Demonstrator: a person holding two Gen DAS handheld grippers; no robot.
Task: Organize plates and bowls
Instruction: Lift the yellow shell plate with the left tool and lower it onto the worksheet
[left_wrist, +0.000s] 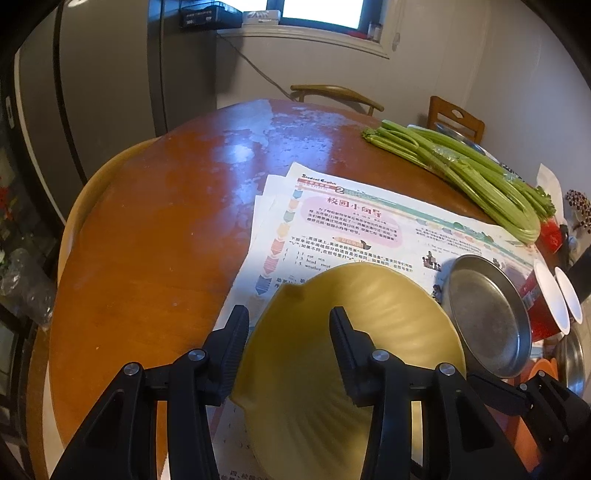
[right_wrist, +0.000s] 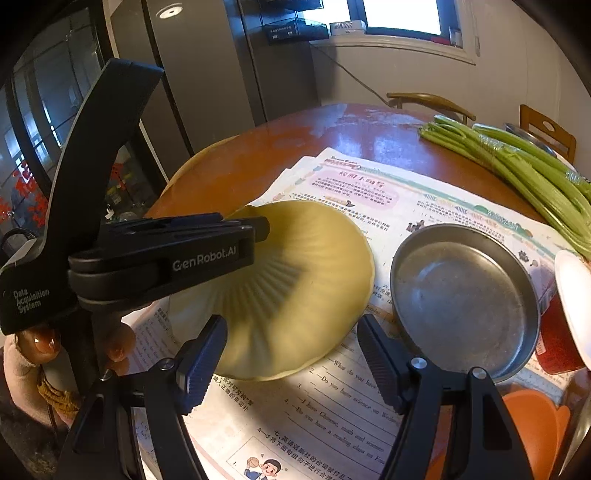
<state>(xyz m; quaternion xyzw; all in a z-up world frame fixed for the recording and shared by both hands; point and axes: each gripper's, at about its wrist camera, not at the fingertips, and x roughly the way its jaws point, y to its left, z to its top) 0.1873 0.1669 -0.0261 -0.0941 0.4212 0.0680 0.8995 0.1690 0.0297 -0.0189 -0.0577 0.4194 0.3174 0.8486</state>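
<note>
A yellow ribbed plate (left_wrist: 332, 350) is held tilted above the newspaper. My left gripper (left_wrist: 288, 317) is shut on its rim, one finger outside the rim and one over the inside. From the right wrist view, the left gripper (right_wrist: 260, 229) clamps the far-left edge of the yellow plate (right_wrist: 306, 288). My right gripper (right_wrist: 291, 321) is open just in front of the plate's near edge, and its pads press on nothing. A round metal plate (right_wrist: 465, 299) lies on the paper right of the yellow plate, also in the left wrist view as the metal plate (left_wrist: 487, 317).
Newspaper sheets (left_wrist: 369, 221) cover the right part of the round wooden table (left_wrist: 166, 221). Celery (left_wrist: 461, 173) lies at the back right. A red cup (right_wrist: 557, 339) with a white lid and an orange bowl (right_wrist: 532, 424) stand at the right edge. Chairs stand behind the table.
</note>
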